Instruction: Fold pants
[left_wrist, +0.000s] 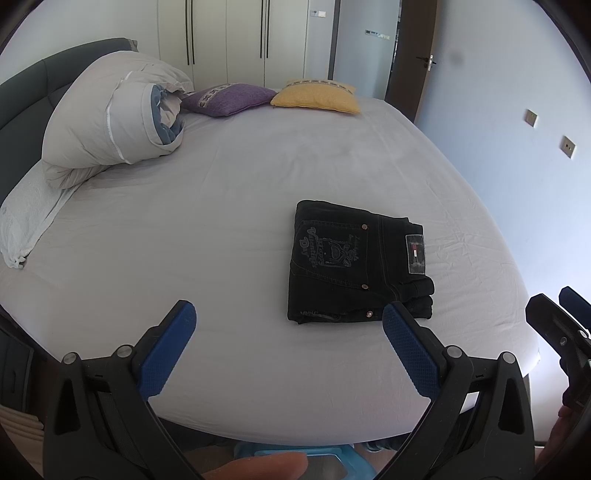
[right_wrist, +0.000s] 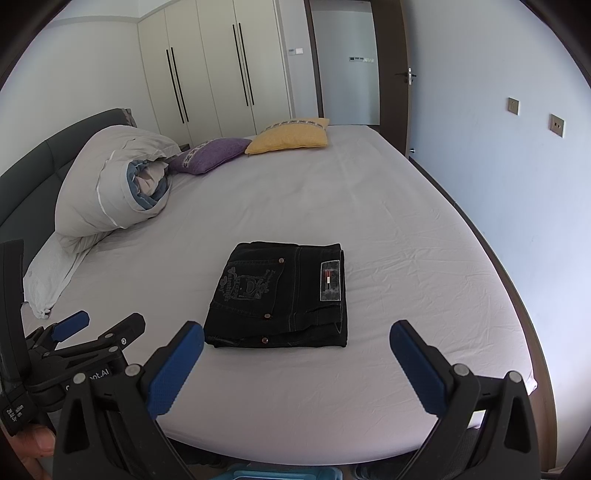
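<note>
Black pants (left_wrist: 356, 264) lie folded into a compact rectangle on the bed's pale sheet (left_wrist: 221, 221), back pocket and brand label facing up. They also show in the right wrist view (right_wrist: 284, 295). My left gripper (left_wrist: 290, 319) is open and empty, held above the bed's near edge, to the left of and in front of the pants. My right gripper (right_wrist: 297, 338) is open and empty, just in front of the pants, apart from them. The right gripper shows at the right edge of the left wrist view (left_wrist: 561, 321), and the left gripper at the lower left of the right wrist view (right_wrist: 99, 325).
A rolled grey duvet (left_wrist: 110, 122) lies at the far left by the dark headboard (left_wrist: 22, 96). A purple cushion (left_wrist: 229, 98) and a yellow cushion (left_wrist: 317, 96) lie at the far side. A white cloth (left_wrist: 26, 221) lies at the left. A wall (left_wrist: 498, 110) runs along the right.
</note>
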